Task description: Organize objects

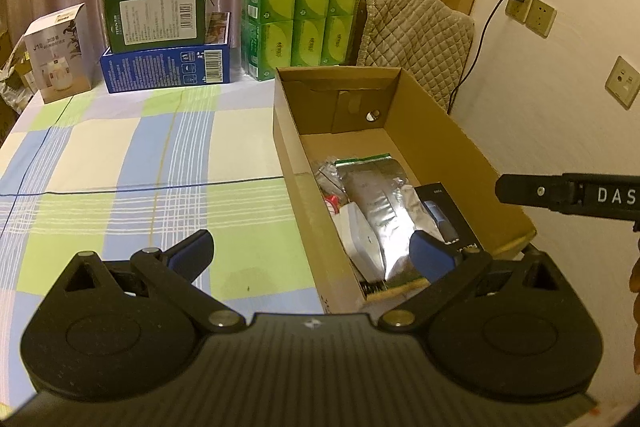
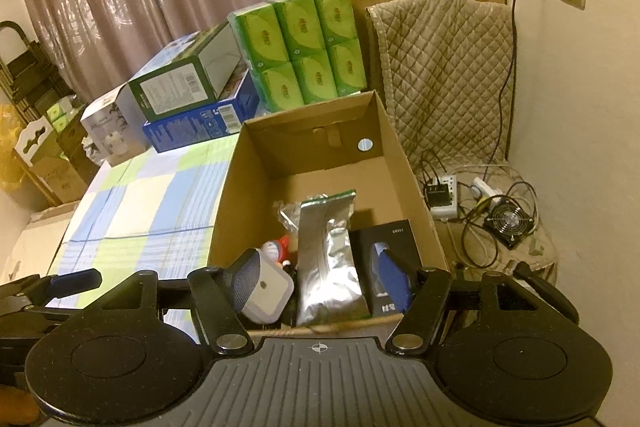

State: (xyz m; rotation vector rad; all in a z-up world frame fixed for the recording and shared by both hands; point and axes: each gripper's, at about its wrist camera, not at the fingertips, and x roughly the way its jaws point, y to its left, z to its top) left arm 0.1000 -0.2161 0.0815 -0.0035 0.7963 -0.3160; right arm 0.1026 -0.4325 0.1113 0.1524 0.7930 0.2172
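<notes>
Through the left wrist camera, your left gripper (image 1: 310,255) was spread wide with nothing between its fingers. Its left finger hung over the checked tablecloth (image 1: 120,155), its right finger over the near end of the cardboard box (image 1: 292,163). Just ahead of that right finger lay the silver pouch (image 1: 376,203) and a black packet (image 1: 444,211).

Through the right wrist camera, your right gripper (image 2: 322,281) was also wide open and empty above the box (image 2: 228,195). The pouch (image 2: 326,259) lay between the fingers, a white case (image 2: 266,297) by the left one.
</notes>
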